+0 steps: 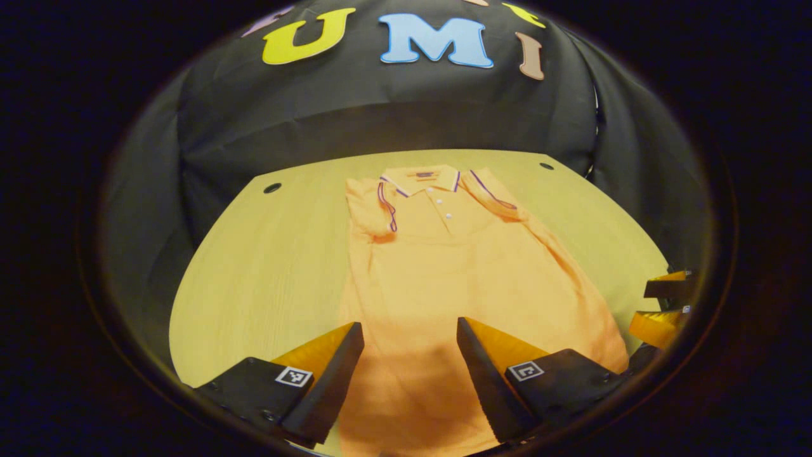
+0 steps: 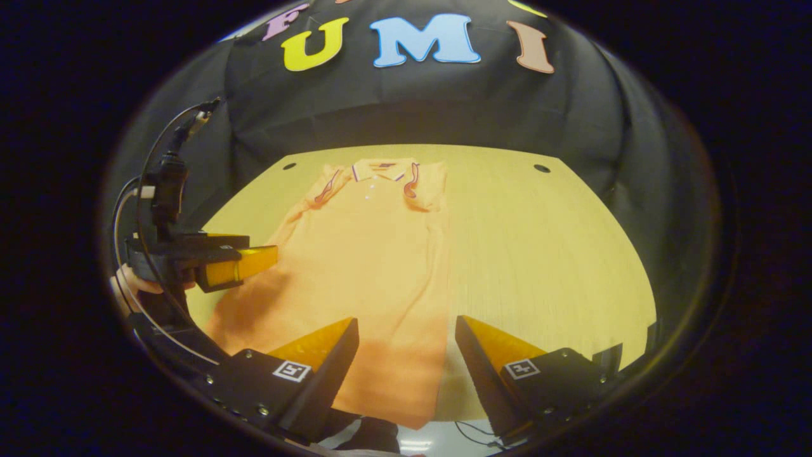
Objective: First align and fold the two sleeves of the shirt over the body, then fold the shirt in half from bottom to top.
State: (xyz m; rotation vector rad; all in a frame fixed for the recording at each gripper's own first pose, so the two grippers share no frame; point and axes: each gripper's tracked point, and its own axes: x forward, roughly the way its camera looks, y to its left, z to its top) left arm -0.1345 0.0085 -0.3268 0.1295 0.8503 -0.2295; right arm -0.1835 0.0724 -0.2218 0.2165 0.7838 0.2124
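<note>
Black cloth (image 1: 393,114) hangs as the back wall behind a pale wooden table (image 1: 266,273), which has a small dark hole (image 1: 272,188) near each far corner.

An orange shirt (image 1: 444,266) lies flat on the table, taking up the middle of it. Its collar (image 1: 422,179) points toward the cloth wall and its hem lies at the near edge. Both short sleeves, trimmed with a dark line, are folded in over the chest: one (image 1: 374,212) lies left of the button placket in the left gripper view, the other (image 1: 491,197) right of it. Small white buttons (image 1: 439,202) run down from the collar.

The left gripper (image 1: 410,339) hangs above the shirt's lower part, its fingers spread wide apart with nothing between them. In the right gripper view the same tool (image 2: 238,265) shows from the side over the shirt's far edge, with a hand (image 2: 130,282) behind it and cables looping up from its body.

The right gripper (image 2: 406,336) hovers over the shirt's hem at its own side, one finger above the cloth and the other above bare table. Its fingers also stand wide apart, empty. In the left gripper view it (image 1: 663,304) sits just off the shirt's side edge.
</note>
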